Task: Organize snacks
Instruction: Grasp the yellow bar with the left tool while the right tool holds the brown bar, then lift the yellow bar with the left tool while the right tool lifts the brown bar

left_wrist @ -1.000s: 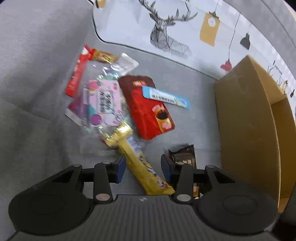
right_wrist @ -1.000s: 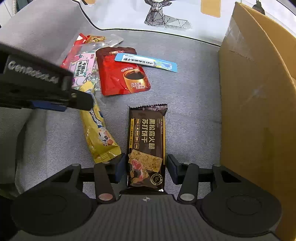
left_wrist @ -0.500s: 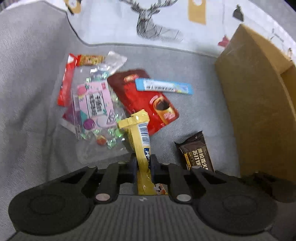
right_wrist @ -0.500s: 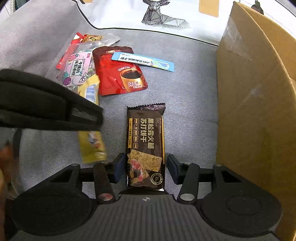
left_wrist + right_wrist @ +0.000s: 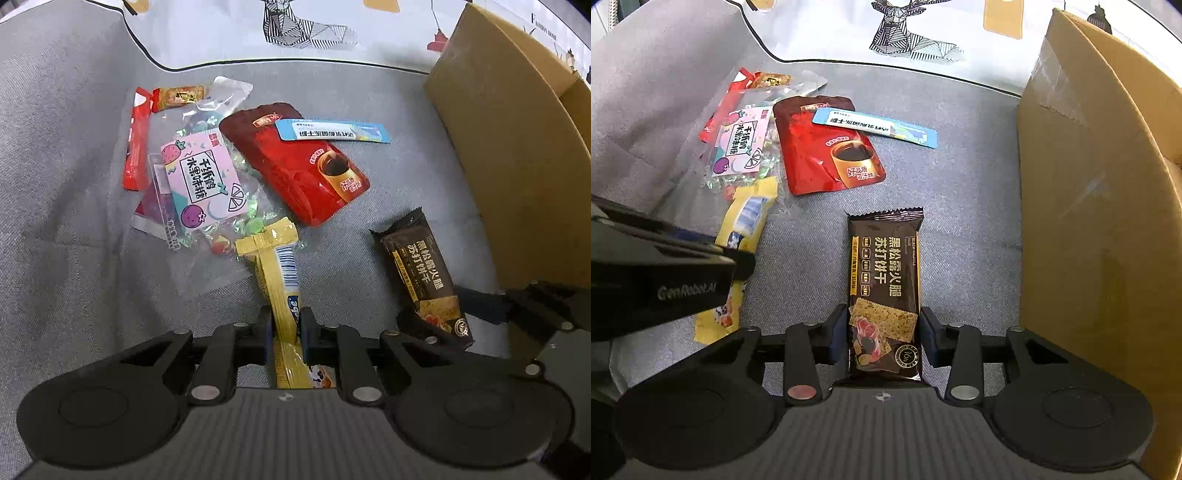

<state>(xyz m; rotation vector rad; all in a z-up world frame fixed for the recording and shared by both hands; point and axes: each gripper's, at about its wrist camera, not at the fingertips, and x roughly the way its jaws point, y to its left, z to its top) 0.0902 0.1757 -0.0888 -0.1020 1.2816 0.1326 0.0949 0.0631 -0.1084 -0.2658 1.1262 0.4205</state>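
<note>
My left gripper is shut on a yellow snack bar, which stands on edge between the pads and points toward the snack pile. The same bar shows at the left of the right wrist view. A dark brown cracker pack lies flat on the grey fabric between the fingers of my right gripper. Its jaws are closing, the pads sit right at the pack's long sides, and the wrapper is not squeezed. In the left wrist view the pack is at the right.
A pile lies beyond: a red coffee pouch, a blue stick sachet, a clear candy bag and a red stick. An open cardboard box stands at the right. A white deer-print cloth lies at the back.
My left gripper closed on the yellow bar and rolled, so the bar now stands on edge. My right gripper's fingers drew in toward the cracker pack's sides.
</note>
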